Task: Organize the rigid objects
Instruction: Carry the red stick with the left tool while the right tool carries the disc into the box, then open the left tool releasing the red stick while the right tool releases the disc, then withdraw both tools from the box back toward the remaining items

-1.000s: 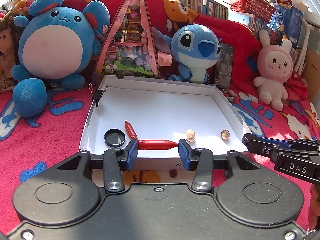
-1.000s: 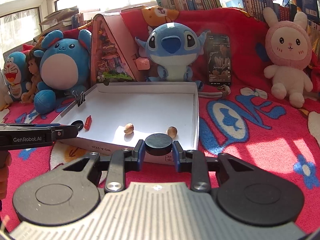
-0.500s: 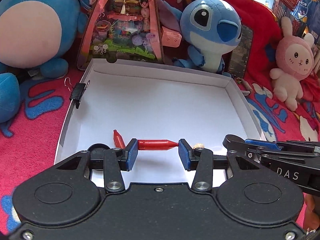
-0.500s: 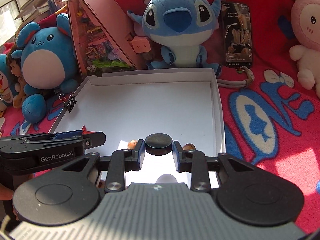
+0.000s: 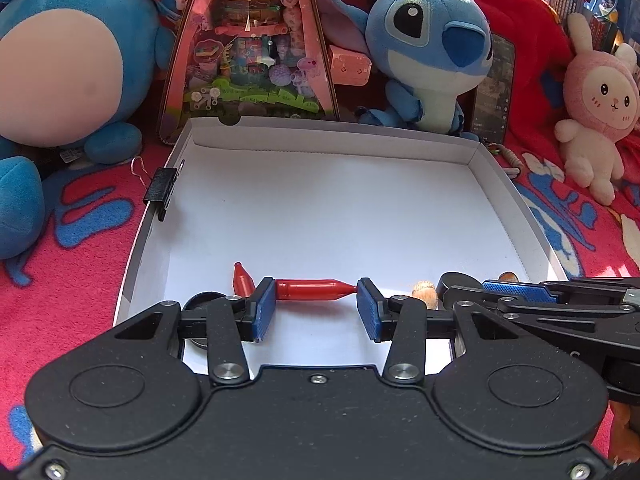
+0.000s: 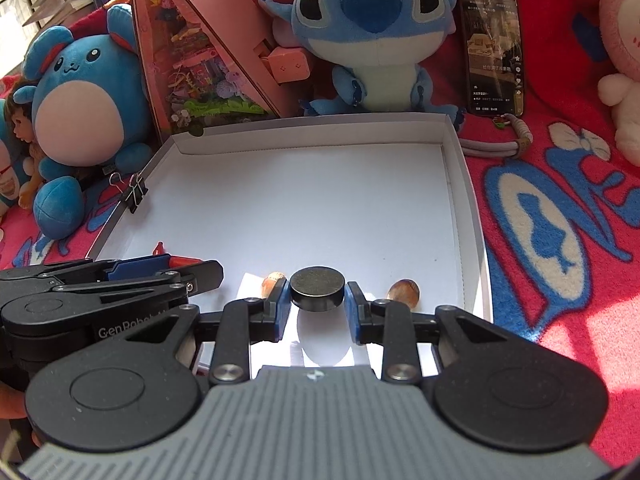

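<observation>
Tools (image 5: 316, 300) (image 6: 317, 304) tilt down over white tray (image 5: 320, 200), side by side.

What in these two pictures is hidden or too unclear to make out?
- Black disc, left wrist view: mostly hidden behind the left claw that holds the red cone-tipped piece.
- Second red piece, same view: lower end covered by that claw's finger.
- Amber bead, right wrist view: half hidden behind the right claw that grips the dark round disc.
- Phone screen: text too small to read.
</observation>
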A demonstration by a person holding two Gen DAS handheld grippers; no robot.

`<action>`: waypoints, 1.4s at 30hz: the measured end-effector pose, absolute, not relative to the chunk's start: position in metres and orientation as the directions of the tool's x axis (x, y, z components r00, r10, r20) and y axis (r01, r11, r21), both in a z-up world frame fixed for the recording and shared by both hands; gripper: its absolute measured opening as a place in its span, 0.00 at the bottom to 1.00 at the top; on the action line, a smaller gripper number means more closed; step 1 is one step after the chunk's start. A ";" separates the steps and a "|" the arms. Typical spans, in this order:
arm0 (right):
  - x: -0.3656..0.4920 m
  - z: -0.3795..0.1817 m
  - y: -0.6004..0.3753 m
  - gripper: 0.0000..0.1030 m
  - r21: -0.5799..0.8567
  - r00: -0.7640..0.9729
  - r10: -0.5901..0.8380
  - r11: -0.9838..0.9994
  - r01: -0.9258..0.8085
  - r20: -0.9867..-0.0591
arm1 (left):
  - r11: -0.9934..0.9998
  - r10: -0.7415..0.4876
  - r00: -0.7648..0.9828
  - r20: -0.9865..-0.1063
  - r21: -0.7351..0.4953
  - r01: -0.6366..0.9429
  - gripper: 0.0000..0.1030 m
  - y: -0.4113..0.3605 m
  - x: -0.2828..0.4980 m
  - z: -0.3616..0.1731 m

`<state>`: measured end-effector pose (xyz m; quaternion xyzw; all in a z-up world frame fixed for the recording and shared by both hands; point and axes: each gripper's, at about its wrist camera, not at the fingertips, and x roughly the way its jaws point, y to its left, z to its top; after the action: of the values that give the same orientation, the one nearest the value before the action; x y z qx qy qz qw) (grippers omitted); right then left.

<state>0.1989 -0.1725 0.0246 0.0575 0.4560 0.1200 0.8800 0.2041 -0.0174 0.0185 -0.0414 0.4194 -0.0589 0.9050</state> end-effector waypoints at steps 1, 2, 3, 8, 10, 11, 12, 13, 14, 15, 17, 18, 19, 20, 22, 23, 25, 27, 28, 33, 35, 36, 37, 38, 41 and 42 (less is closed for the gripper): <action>0.199 0.023 -0.172 0.34 0.212 0.554 0.266 0.964 -0.161 -0.789 | 0.990 -0.137 0.643 -0.753 -0.120 0.071 0.41 -0.017 0.204 0.018; 0.199 0.023 -0.171 0.34 0.212 0.553 0.266 0.964 -0.161 -0.789 | 0.991 -0.135 0.645 -0.752 -0.117 0.071 0.41 -0.016 0.204 0.018; 0.200 0.022 -0.171 0.34 0.212 0.553 0.267 0.964 -0.163 -0.789 | 0.991 -0.133 0.646 -0.752 -0.116 0.069 0.41 -0.015 0.205 0.018; 0.200 0.019 -0.170 0.34 0.218 0.551 0.272 0.962 -0.162 -0.789 | 0.993 -0.118 0.653 -0.748 -0.106 0.058 0.41 -0.011 0.206 0.017; 0.200 0.018 -0.170 0.34 0.221 0.552 0.272 0.962 -0.159 -0.788 | 0.993 -0.114 0.656 -0.746 -0.101 0.058 0.41 -0.011 0.205 0.017; 0.200 0.018 -0.170 0.34 0.222 0.554 0.274 0.962 -0.160 -0.786 | 0.993 -0.115 0.657 -0.745 -0.102 0.058 0.41 -0.011 0.204 0.017; 0.199 0.018 -0.171 0.34 0.226 0.555 0.277 0.961 -0.160 -0.784 | 0.993 -0.116 0.658 -0.744 -0.102 0.059 0.41 -0.011 0.203 0.017; 0.199 0.017 -0.172 0.37 0.233 0.555 0.283 0.959 -0.160 -0.782 | 0.993 -0.118 0.659 -0.743 -0.103 0.061 0.41 -0.011 0.202 0.017; 0.198 0.017 -0.173 0.38 0.241 0.555 0.287 0.958 -0.158 -0.780 | 0.993 -0.118 0.660 -0.742 -0.104 0.061 0.41 -0.010 0.201 0.018; 0.197 0.017 -0.174 0.38 0.250 0.557 0.293 0.956 -0.155 -0.777 | 0.993 -0.119 0.659 -0.742 -0.107 0.060 0.41 -0.010 0.200 0.018; 0.195 0.018 -0.177 0.39 0.262 0.561 0.304 0.952 -0.158 -0.770 | 0.992 -0.126 0.656 -0.744 -0.115 0.060 0.43 -0.010 0.196 0.020; 0.194 0.019 -0.178 0.42 0.265 0.562 0.308 0.951 -0.159 -0.767 | 0.991 -0.130 0.655 -0.744 -0.121 0.059 0.46 -0.010 0.194 0.021; 0.193 0.020 -0.179 0.48 0.268 0.564 0.311 0.950 -0.160 -0.765 | 0.990 -0.137 0.658 -0.740 -0.129 0.062 0.50 -0.009 0.191 0.022; 0.192 0.020 -0.180 0.51 0.268 0.565 0.311 0.950 -0.161 -0.764 | 0.989 -0.144 0.662 -0.735 -0.133 0.066 0.52 -0.009 0.188 0.024; 0.187 0.023 -0.182 0.53 0.261 0.571 0.311 0.950 -0.170 -0.760 | 0.988 -0.149 0.678 -0.720 -0.136 0.072 0.62 -0.007 0.179 0.028; 0.184 0.025 -0.183 0.53 0.256 0.576 0.310 0.951 -0.176 -0.756 | 0.988 -0.148 0.686 -0.713 -0.136 0.071 0.64 -0.006 0.175 0.031; 0.177 0.028 -0.185 0.56 0.241 0.587 0.307 0.952 -0.190 -0.750 | 0.988 -0.150 0.704 -0.695 -0.137 0.076 0.71 -0.004 0.166 0.037; 0.170 0.031 -0.187 0.60 0.229 0.599 0.306 0.952 -0.204 -0.740 | 0.987 -0.154 0.716 -0.680 -0.136 0.083 0.73 -0.003 0.157 0.043; 0.166 0.033 -0.188 0.61 0.223 0.604 0.307 0.952 -0.212 -0.735 | 0.987 -0.156 0.721 -0.675 -0.135 0.087 0.74 -0.003 0.153 0.045; 0.148 0.040 -0.193 0.70 0.189 0.639 0.302 0.952 -0.241 -0.707 | 0.986 -0.164 0.744 -0.648 -0.122 0.110 0.78 -0.001 0.130 0.054; 0.141 0.043 -0.194 0.73 0.172 0.654 0.298 0.953 -0.251 -0.695 | 0.986 -0.164 0.752 -0.639 -0.115 0.118 0.79 0.000 0.122 0.055; 0.137 0.044 -0.194 0.76 0.163 0.661 0.294 0.953 -0.255 -0.690 | 0.986 -0.166 0.754 -0.636 -0.113 0.122 0.80 0.000 0.118 0.055; 0.134 0.045 -0.195 0.78 0.155 0.667 0.290 0.954 -0.256 -0.686 | 0.986 -0.167 0.754 -0.635 -0.113 0.123 0.80 0.001 0.116 0.055; 0.131 0.046 -0.195 0.79 0.148 0.672 0.287 0.955 -0.257 -0.683 | 0.986 -0.168 0.754 -0.634 -0.114 0.124 0.80 0.001 0.112 0.055; 0.123 0.048 -0.197 0.84 0.129 0.686 0.277 0.957 -0.260 -0.673 | 0.984 -0.177 0.754 -0.632 -0.125 0.127 0.80 0.004 0.103 0.055; 0.120 0.048 -0.197 0.85 0.121 0.693 0.272 0.958 -0.260 -0.668 | 0.983 -0.181 0.755 -0.630 -0.128 0.129 0.80 0.006 0.100 0.055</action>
<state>0.1195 -0.1974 0.0480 0.0086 0.3642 0.1447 0.9200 0.0996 0.0058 0.0551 -0.0381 0.3401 -0.0829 0.9360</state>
